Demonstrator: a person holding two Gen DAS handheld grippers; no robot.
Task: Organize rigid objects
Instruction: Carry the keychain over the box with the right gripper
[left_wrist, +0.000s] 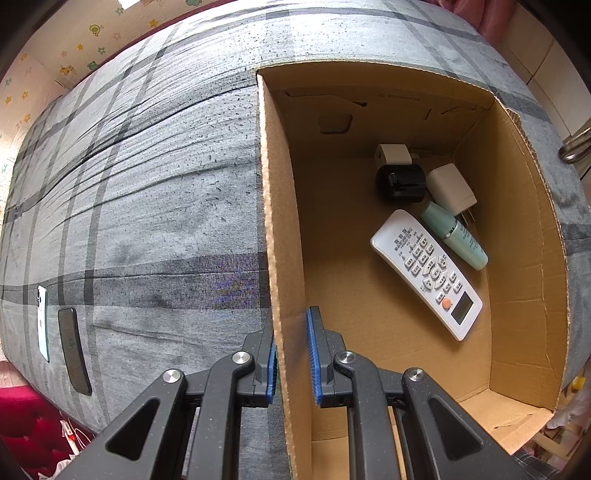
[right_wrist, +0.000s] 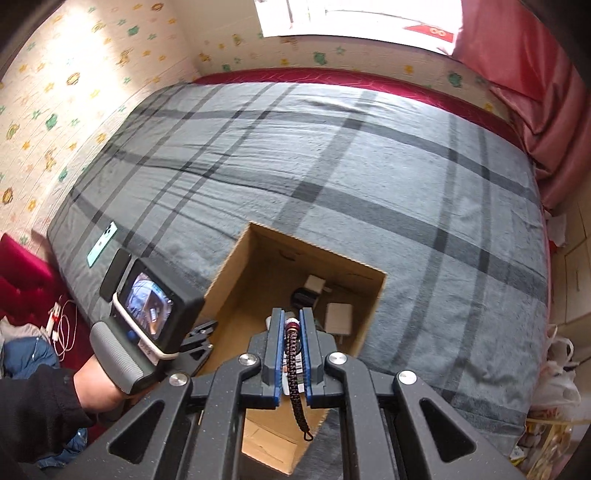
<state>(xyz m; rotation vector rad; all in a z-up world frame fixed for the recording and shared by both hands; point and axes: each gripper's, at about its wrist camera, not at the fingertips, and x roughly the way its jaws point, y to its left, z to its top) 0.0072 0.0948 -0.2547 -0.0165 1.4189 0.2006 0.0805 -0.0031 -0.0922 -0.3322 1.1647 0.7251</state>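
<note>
Five items lie in the cardboard box (left_wrist: 280, 206): a remote (left_wrist: 424, 273), a green tube (left_wrist: 454, 234), a black adapter (left_wrist: 400, 182) and two white chargers (left_wrist: 448, 190). The left tool (left_wrist: 291, 354) clamps the box wall; the right tool (right_wrist: 291, 354) grips a braided cord (right_wrist: 293, 365).

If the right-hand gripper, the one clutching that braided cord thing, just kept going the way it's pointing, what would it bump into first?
Probably the inside of the cardboard box. The right gripper, shut on the braided cord item, points down into the box's opening, toward the black adapter and white charger on its floor. Depth is unclear.
</note>
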